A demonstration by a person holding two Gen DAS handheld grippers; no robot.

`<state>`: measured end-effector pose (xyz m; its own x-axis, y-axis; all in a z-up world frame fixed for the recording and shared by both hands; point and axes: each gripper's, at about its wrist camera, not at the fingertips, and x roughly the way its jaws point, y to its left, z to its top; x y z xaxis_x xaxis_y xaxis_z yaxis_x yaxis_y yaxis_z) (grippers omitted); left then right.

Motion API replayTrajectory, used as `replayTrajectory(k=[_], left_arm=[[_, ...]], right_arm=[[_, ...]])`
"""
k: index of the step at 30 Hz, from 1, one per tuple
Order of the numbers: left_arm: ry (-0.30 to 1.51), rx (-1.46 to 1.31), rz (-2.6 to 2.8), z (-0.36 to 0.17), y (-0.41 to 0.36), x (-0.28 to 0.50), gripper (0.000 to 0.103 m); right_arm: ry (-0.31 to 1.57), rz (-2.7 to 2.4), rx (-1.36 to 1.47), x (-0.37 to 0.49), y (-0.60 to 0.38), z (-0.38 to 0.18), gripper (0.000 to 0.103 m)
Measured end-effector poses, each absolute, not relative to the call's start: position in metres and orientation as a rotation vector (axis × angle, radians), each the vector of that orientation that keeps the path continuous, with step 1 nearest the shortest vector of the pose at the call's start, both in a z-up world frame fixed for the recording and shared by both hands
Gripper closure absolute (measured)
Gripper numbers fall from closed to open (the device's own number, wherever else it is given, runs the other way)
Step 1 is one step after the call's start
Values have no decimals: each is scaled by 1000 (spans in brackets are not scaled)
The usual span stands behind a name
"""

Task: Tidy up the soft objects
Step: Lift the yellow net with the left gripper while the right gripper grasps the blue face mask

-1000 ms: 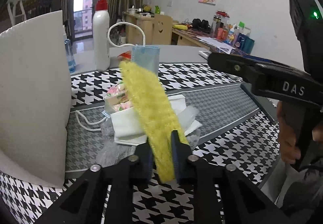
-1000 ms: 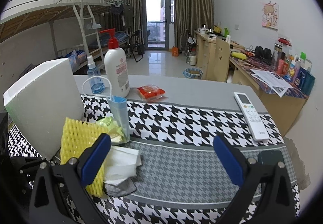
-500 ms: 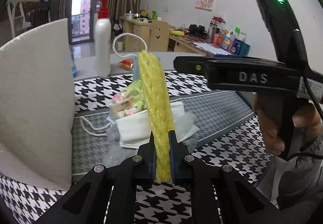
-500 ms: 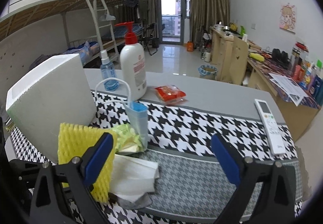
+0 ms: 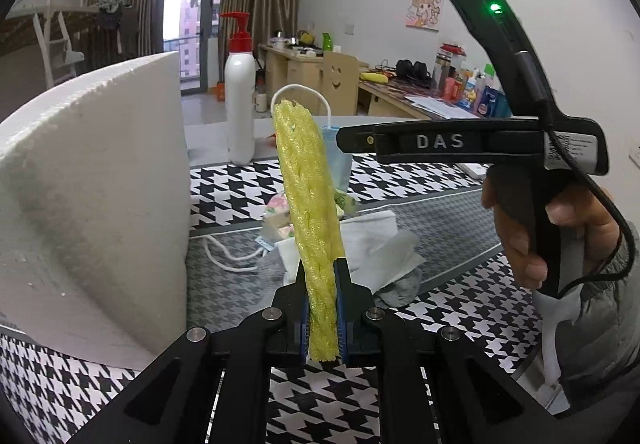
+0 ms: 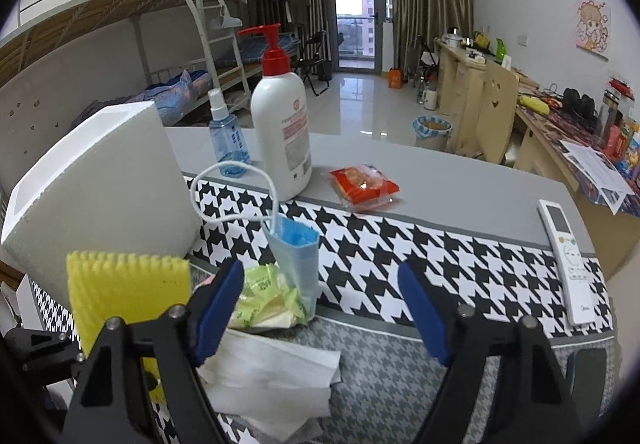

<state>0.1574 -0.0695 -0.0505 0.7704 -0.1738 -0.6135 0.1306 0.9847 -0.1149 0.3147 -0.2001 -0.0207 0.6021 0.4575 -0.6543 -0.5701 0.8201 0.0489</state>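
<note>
I have the yellow foam net [image 5: 312,211] clamped between the pads of my left gripper [image 5: 322,314], pinched near its lower end so that most of its length stands up free above the jaws, clear of the cloth, with the white foam box [image 5: 92,203] just to its left. My worry is that thin pinch: the mesh is springy and squashed nearly flat, so any quick swing toward the box could let it slide out or flop sideways and catch on the box's rim rather than drop inside. My right gripper [image 6: 320,308] has just been closing but its blue pads stand apart with nothing between them, hovering above the pile where the blue face mask [image 6: 296,244] props up with its ear loop [image 6: 236,183] arched high, beside the green tissue packet [image 6: 264,296] and the white tissues [image 6: 272,372]. If I close there carelessly I judge I could snag the loop alone and drag the mask across the pile, scattering the tissues. The two tools sit close together, the right one's body crossing just beside the net, so a bump between them could knock the net loose
</note>
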Motion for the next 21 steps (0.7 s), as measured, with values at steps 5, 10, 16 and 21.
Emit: replayTrajectory(k=[5,10,16,21], left_arm=[[664,-66,-156,-49,-70,156,92],[662,-71,-151,-49,-68,155,92],[656,-70,-142,-48,-67,152,92],[645,-58,-138,-43,-67,146,92]], right_arm=[[738,613,-182,324,-192,-27,34],[769,622,-186,331,-185,-35,49],[827,641,-155,336,-184,-44,84],[803,652,-151,329,-186,-38,92]])
